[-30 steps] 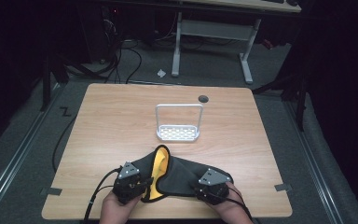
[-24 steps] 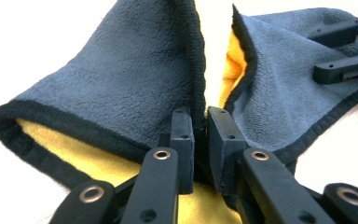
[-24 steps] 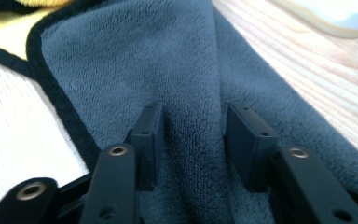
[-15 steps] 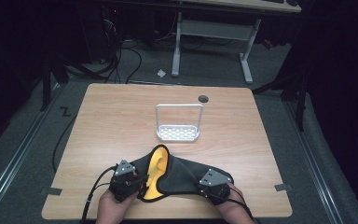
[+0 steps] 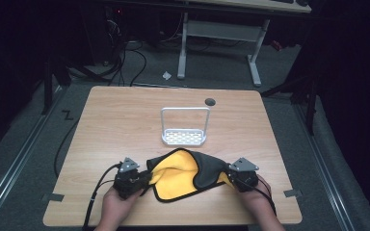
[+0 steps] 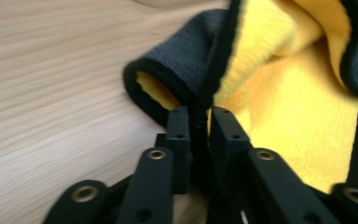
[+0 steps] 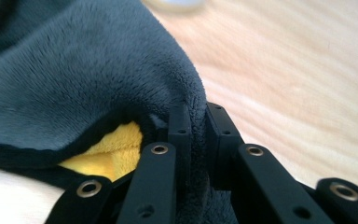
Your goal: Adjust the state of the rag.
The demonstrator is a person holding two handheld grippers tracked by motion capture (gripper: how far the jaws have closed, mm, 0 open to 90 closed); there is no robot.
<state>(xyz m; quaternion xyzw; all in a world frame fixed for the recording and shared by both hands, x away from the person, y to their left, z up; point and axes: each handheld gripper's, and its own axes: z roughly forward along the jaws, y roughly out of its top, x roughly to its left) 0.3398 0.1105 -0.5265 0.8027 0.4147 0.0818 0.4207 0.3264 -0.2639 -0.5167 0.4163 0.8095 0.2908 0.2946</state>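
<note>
- High view: at the near edge of the bench [image 5: 125, 115], the left tongs [image 5: 144, 179] and the right tongs [image 5: 229, 177] each hold one end of the cloth [image 5: 178, 175].
- Left gripper view: the left tongs [image 6: 200, 122] pinch the cloth's [image 6: 279, 116] black hem, their jaws having just been opening slightly with the fabric between them.
- Right gripper view: the right tongs [image 7: 199, 122] are clamped on a fold of the dark grey side of the cloth [image 7: 84, 79].
- The cloth lies spread between them, yellow face up, its right part folded over dark.
- Beyond it, mid-bench, stands a white wire rack [image 5: 184, 126], apart from the cloth.
</note>
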